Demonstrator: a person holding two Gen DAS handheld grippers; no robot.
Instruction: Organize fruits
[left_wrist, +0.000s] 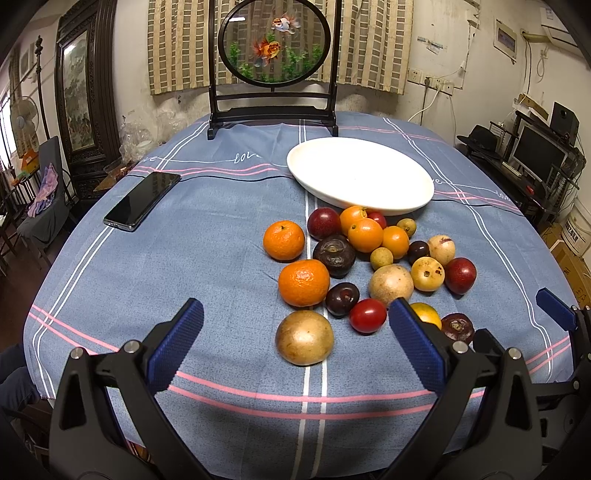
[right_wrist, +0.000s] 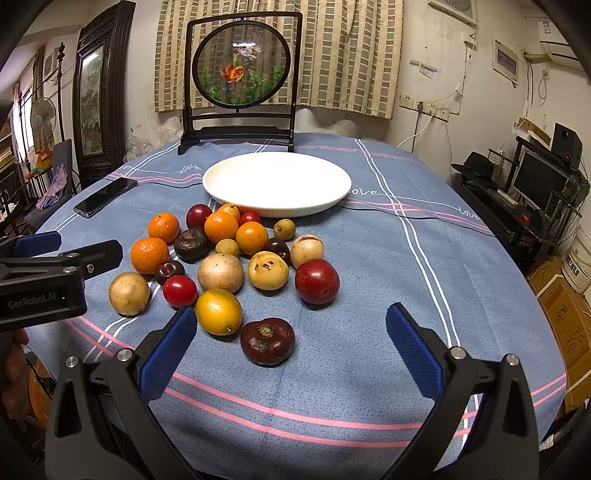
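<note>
A pile of mixed fruits lies on the blue tablecloth in front of an empty white plate (left_wrist: 360, 175) (right_wrist: 277, 182). It holds mandarins (left_wrist: 303, 282) (right_wrist: 149, 255), a tan round fruit (left_wrist: 304, 336) (right_wrist: 129, 293), a red tomato (left_wrist: 368, 315) (right_wrist: 180, 291), a yellow fruit (right_wrist: 218, 312) and a dark brown fruit (right_wrist: 267, 341). My left gripper (left_wrist: 295, 325) is open and empty, with the tan fruit between its fingers. My right gripper (right_wrist: 291, 330) is open and empty, with the dark brown fruit between its fingers.
A black phone (left_wrist: 142, 201) (right_wrist: 105, 195) lies on the cloth at the left. A framed goldfish screen (left_wrist: 273, 66) (right_wrist: 240, 81) stands at the table's far edge behind the plate. Shelves with a monitor (right_wrist: 539, 181) stand at the right.
</note>
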